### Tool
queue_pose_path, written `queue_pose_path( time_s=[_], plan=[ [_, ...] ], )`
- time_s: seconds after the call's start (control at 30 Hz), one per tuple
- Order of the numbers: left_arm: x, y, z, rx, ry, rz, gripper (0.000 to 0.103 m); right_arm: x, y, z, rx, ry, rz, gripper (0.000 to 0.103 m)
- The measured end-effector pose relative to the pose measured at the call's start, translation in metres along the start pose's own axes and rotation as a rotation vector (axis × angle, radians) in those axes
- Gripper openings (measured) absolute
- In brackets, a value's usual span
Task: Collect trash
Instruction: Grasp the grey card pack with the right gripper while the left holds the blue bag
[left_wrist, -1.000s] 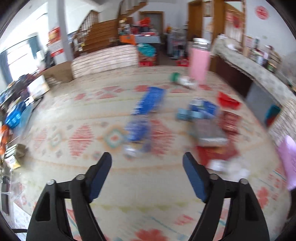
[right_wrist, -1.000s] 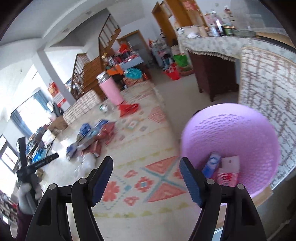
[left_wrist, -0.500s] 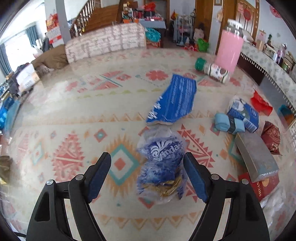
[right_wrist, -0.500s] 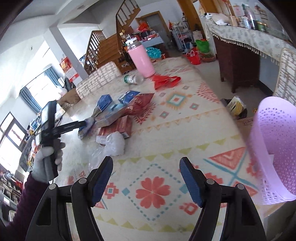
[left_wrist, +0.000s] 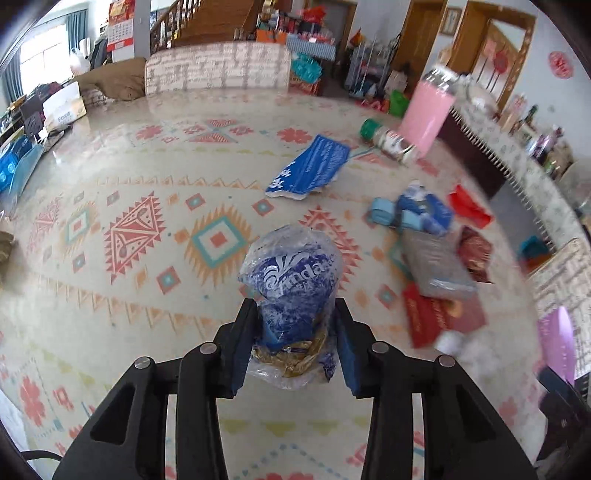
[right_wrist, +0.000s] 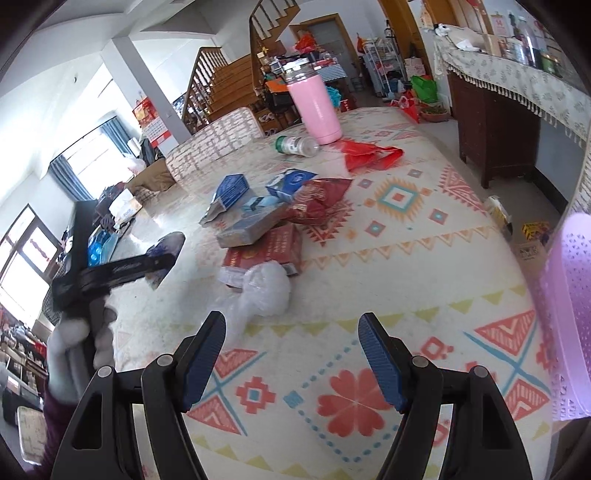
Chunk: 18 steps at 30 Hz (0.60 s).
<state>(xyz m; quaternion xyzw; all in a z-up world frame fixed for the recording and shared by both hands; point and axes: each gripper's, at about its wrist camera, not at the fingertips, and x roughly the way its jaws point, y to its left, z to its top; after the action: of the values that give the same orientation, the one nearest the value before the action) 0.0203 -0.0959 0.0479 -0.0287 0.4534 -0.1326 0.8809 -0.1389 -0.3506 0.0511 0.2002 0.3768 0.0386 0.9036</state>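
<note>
A crumpled clear plastic bag with blue print (left_wrist: 291, 284) lies on the patterned tablecloth (left_wrist: 129, 229). My left gripper (left_wrist: 295, 332) is closing around its near end, and both blue pads touch its sides. In the right wrist view the left gripper (right_wrist: 162, 254) shows at the left, held by a gloved hand (right_wrist: 74, 339). My right gripper (right_wrist: 291, 354) stands open over bare cloth with nothing between its fingers. Ahead of it lie a clear plastic wad (right_wrist: 266, 288), a red box (right_wrist: 266, 251) and a grey box (right_wrist: 247, 225). A purple perforated basket (right_wrist: 569, 314) stands at the right edge.
A pink tumbler (left_wrist: 424, 114) and a lying bottle (left_wrist: 388, 140) sit at the far side. A flat blue wrapper (left_wrist: 310, 166), a blue carton (right_wrist: 229, 188), a red snack bag (right_wrist: 317, 199) and a red plastic bag (right_wrist: 369, 155) are scattered about. A dark cabinet (right_wrist: 495, 122) stands beyond the table.
My left gripper came down over the blue-printed bag and its jaws narrowed onto it. My right gripper swung left, away from the purple basket, toward the pile of trash.
</note>
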Motion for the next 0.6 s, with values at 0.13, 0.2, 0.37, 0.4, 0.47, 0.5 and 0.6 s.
queue_pose_path(
  time_s=[0.13, 0.2, 0.37, 0.4, 0.47, 0.5, 0.6],
  plan=[
    [-0.008, 0.002, -0.007, 0.015, -0.056, -0.018, 0.040, 0.013, 0.020, 0.017, -0.027, 0.026, -0.001, 0.079],
    [-0.010, 0.008, -0.009, -0.001, -0.071, -0.055, 0.040, 0.022, 0.030, 0.029, -0.046, 0.042, -0.005, 0.079],
    [-0.002, 0.021, -0.010, -0.040, -0.053, -0.062, 0.040, 0.059, 0.051, 0.064, -0.054, 0.101, -0.023, 0.080],
    [-0.001, 0.023, -0.010, -0.052, -0.052, -0.071, 0.040, 0.069, 0.054, 0.072, -0.052, 0.115, -0.030, 0.080],
    [-0.002, 0.025, -0.009, -0.063, -0.059, -0.067, 0.040, 0.085, 0.060, 0.083, -0.051, 0.139, -0.052, 0.081],
    [-0.003, 0.027, -0.009, -0.069, -0.062, -0.064, 0.040, 0.101, 0.065, 0.091, -0.055, 0.171, -0.070, 0.081],
    [-0.003, 0.032, -0.008, -0.092, -0.059, -0.072, 0.040, 0.128, 0.072, 0.104, -0.054, 0.214, -0.117, 0.081]
  ],
)
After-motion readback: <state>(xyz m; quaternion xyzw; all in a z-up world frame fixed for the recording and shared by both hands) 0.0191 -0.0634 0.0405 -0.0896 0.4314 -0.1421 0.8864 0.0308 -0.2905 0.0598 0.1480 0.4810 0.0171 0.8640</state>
